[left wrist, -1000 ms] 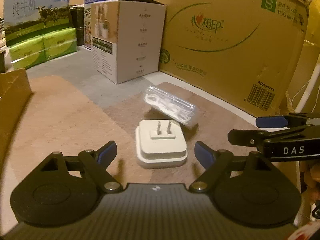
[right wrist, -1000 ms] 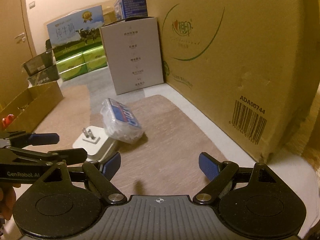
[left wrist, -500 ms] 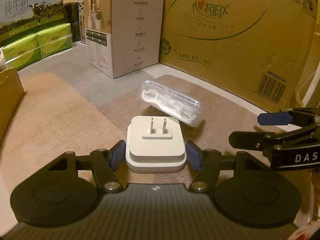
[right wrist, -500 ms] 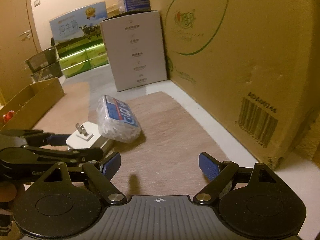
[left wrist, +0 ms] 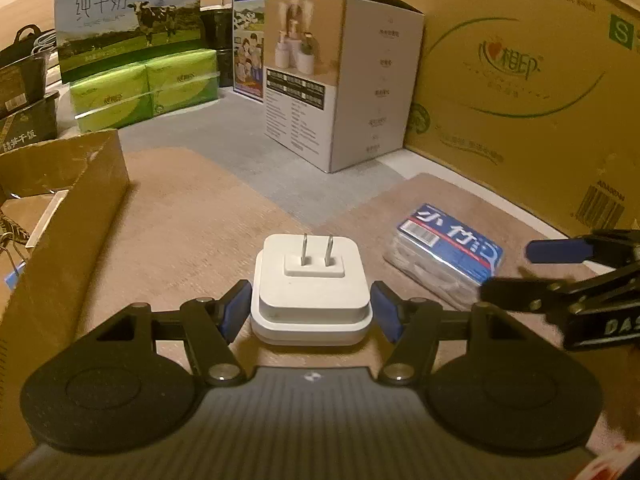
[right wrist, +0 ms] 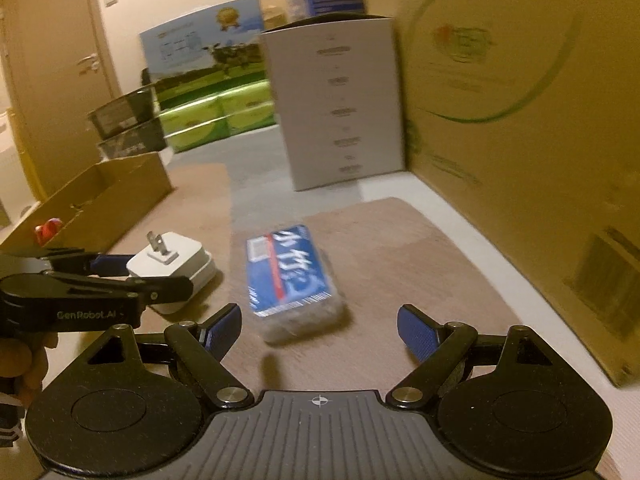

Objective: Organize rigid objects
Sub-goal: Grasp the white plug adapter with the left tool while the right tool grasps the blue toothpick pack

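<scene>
left gripper (left wrist: 311,307) pinches the white charger (left wrist: 310,292); right gripper (right wrist: 319,330), spread, nears the floss pack (right wrist: 291,280) at twelve o'clock; a skewed approach could nudge it away.

Charger (left wrist: 310,296): smooth white plastic, slight sheen; two bare metal prongs (left wrist: 316,249).
Floss pack (left wrist: 446,256), right of centre: clear glossy plastic, blue printed label.
Mat (left wrist: 180,216): tan cloth, short matt pile.
Floor (left wrist: 248,148): grey, matt.
Big carton (left wrist: 520,92), right: brown corrugated cardboard, matt, scuffed.
White box (left wrist: 340,92), upper centre: smooth printed card.
Green packs (left wrist: 144,88), upper left: glossy plastic wrap.
Open box (left wrist: 68,216), left: raw matt cardboard.
Left gripper (left wrist: 310,312): matt black plastic, blue pads (left wrist: 234,310), shiny metal pivot pins.
</scene>
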### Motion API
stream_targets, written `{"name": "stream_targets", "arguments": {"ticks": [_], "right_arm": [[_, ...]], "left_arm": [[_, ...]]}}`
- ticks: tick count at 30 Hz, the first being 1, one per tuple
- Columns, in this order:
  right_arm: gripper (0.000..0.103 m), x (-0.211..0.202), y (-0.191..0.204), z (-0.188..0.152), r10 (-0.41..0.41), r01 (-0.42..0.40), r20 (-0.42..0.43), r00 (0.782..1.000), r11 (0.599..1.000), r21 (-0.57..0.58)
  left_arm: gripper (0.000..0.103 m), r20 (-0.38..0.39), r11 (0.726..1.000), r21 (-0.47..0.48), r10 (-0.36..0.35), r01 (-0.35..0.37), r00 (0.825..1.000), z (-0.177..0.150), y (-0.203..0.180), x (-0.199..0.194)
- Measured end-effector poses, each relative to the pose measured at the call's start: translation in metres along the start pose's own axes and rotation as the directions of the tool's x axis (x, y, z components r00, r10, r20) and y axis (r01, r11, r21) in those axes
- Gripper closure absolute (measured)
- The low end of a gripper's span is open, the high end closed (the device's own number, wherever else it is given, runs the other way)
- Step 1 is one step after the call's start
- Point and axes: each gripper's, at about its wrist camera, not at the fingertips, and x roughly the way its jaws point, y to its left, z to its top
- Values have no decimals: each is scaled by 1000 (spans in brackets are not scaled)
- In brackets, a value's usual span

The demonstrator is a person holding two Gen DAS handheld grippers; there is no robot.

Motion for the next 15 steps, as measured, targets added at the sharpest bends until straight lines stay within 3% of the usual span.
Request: {"name": "stream_targets", "arguments": {"ticks": [6,11,12,13,15], "right_arm": [[17,27,15,8,24,-25,-24,999,997,-77],[18,45,10,12,13,-15,-47,999,999,-48],[22,47,10,13,13,-15,-50,999,999,-43],[35,48,11,13,9,-11,-53,999,999,-43],[39,50,15,14,-16,12,-52,999,998,-68]], "left_arm": [[41,4,1000,-22,-8,8,1000,2,7,0],[41,4,999,-30,-20,20,1000,2,9,0],[41,3,999,-31,-22,22,1000,2,9,0],[41,1,999,-31,-24,24,1000,2,9,0],[41,1,999,-30,-27,27,1000,2,9,-1]]}}
